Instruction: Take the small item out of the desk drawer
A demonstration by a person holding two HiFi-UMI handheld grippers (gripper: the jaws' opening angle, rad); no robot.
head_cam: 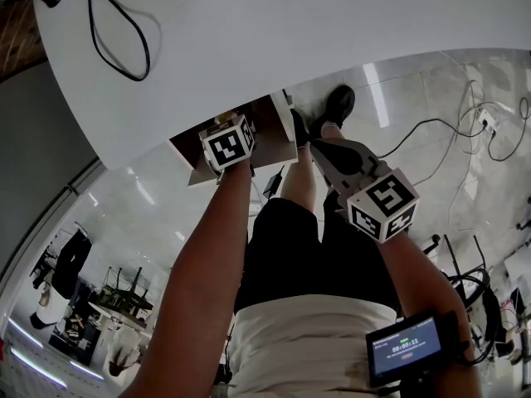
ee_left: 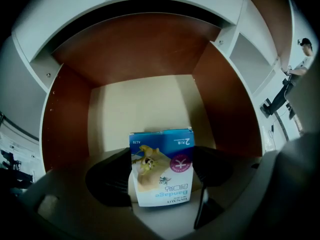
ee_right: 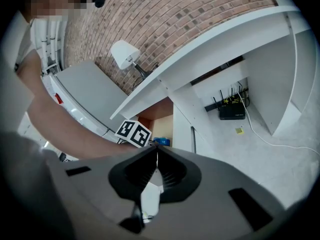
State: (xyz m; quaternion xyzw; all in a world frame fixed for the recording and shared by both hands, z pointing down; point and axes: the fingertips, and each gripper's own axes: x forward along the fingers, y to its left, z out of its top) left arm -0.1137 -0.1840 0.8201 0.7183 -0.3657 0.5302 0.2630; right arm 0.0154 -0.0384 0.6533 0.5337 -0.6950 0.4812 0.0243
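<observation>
Box (ee_left: 161,169) is inside the open drawer (ee_left: 65,129), printed face toward me, btw the jaws of my left tongs (ee_left: 162,156). The jaws are part-way closed w/ one pad on each side edge, so I've got it pinched. Can't tell if it's off the drawer floor. Right tongs (ee_right: 156,151) are squeezed fully together w/ nothing in them, held out beside the drawer and well apart from the box. Main risk imo: it's thin card, prob light, so too hard a squeeze buckles the sides and it pops out. Too soft and it slides thru the pads as I lift. Its far end sticks out past the jaw tips, so any knock there can twist it in the grip. The desk (head_cam: 290,40) hangs over the back of the drawer w/ little headroom. If I lift straight up, box or tongs may hit the underside and it drops, so better to draw back toward me first. It could also snag the drawer's front edge on the way out. Right tongs are idle, so nothing steadies the drawer if I drag on it.
</observation>
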